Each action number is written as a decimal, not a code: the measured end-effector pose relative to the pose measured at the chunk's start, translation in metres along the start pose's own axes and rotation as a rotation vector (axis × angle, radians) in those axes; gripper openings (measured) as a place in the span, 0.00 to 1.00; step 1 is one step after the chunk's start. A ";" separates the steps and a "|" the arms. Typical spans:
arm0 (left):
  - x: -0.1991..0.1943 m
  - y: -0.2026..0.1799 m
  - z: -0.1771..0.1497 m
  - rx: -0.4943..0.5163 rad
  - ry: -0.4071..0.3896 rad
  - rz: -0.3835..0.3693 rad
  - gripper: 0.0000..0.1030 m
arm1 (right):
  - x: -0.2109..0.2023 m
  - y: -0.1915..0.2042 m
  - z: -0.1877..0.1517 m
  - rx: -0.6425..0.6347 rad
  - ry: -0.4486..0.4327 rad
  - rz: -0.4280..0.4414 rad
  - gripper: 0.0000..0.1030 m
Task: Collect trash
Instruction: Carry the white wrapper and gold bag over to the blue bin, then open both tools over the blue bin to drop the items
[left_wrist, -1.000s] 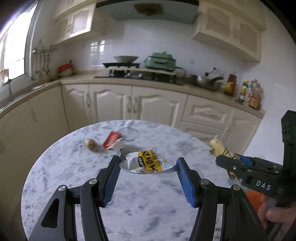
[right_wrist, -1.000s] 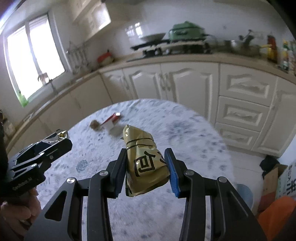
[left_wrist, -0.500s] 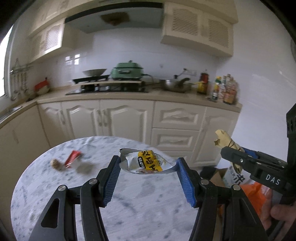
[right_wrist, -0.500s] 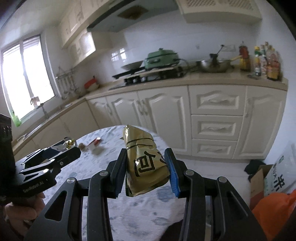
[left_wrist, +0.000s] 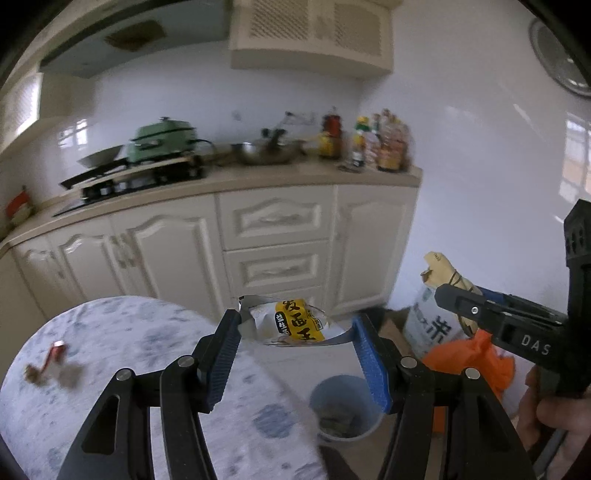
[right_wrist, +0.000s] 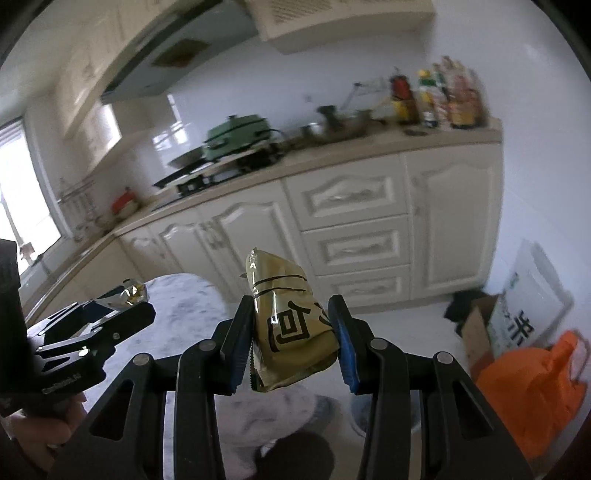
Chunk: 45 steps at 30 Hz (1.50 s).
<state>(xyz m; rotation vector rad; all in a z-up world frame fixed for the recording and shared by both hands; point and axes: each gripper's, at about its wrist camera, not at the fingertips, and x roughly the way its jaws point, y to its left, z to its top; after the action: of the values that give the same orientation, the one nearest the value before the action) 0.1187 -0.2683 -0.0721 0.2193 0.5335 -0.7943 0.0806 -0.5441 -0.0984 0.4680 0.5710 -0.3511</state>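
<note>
While both hands hold loads:
Left gripper (left_wrist: 295, 349): clamped on crinkled silver-and-yellow foil wrapper (left_wrist: 291, 321), frame centre
Right gripper (right_wrist: 293, 339): clamped on olive-gold plastic packet (right_wrist: 291, 328), centre
Blue round bin (left_wrist: 345, 410): lower middle, below wrapper

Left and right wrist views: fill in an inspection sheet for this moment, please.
Surface: round marbled table, lower left.
Job's things: silver-and-yellow wrapper; gold packet; blue bin on the floor past the table edge.
Clutter: red wrapper and a brown scrap beside it, on the table.
Grippers: left claw shut on the wrapper; right claw shut on the packet.
Cables: nothing seen.
Surroundings: cream cabinets, green pot, orange bag.
</note>
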 end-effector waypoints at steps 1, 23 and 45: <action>0.012 -0.006 0.004 0.010 0.016 -0.015 0.55 | 0.002 -0.009 0.000 0.014 0.003 -0.011 0.40; 0.306 -0.063 0.083 0.053 0.437 -0.234 0.55 | 0.112 -0.153 -0.046 0.272 0.225 -0.133 0.36; 0.340 -0.086 0.074 0.089 0.528 -0.151 0.98 | 0.121 -0.187 -0.078 0.397 0.285 -0.197 1.00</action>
<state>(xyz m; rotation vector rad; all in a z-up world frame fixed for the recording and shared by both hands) 0.2803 -0.5655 -0.1890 0.4812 1.0216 -0.9106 0.0596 -0.6840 -0.2872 0.8554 0.8322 -0.5963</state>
